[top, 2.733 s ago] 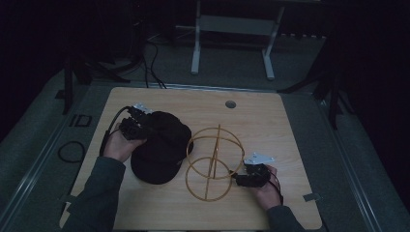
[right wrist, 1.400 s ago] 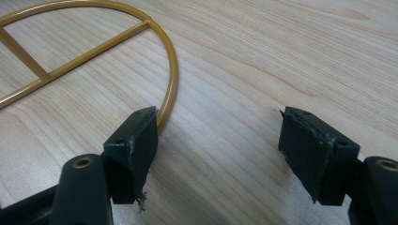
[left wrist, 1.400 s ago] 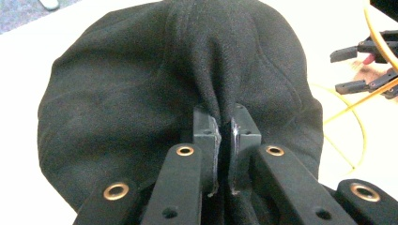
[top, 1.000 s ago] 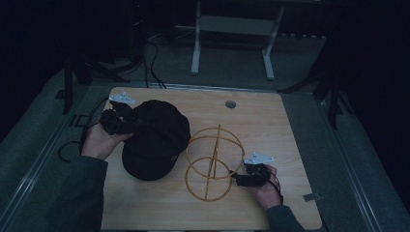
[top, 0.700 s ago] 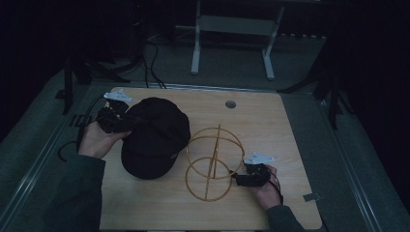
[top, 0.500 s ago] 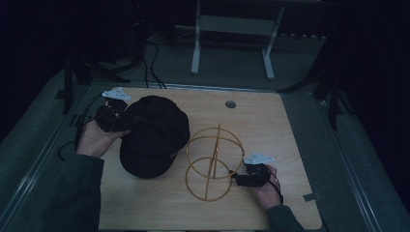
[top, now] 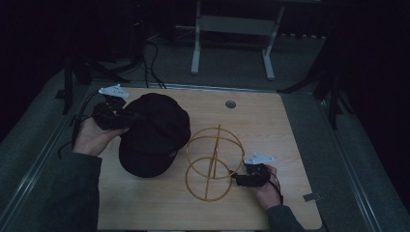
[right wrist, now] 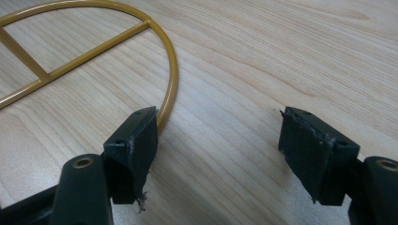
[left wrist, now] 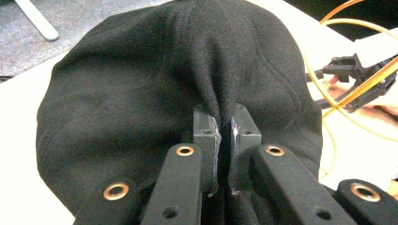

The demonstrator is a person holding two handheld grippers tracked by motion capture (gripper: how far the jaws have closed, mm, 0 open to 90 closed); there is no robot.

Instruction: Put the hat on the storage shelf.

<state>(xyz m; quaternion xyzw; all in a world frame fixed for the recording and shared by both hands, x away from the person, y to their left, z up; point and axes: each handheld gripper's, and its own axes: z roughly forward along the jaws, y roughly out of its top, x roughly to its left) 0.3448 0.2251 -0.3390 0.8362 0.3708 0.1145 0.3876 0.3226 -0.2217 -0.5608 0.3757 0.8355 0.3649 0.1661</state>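
Leftward-dragged black cap (top: pixel 153 134) stays pinched by left gripper (left wrist: pixel 224 140); right gripper (right wrist: pixel 218 140) fingers spread wide.

Each hand carries a black gripper topped with a pale grey three-cornered plate: the left gripper (top: pixel 110 113) trails a dark cable, and the right gripper (top: pixel 251 176) is the more compact of the two. Seen close, the jaws are flat black blocks on black arms studded with copper-ringed rivets and small screw holes. Both forearms wear dark grey-green sleeves (top: pixel 72 193).
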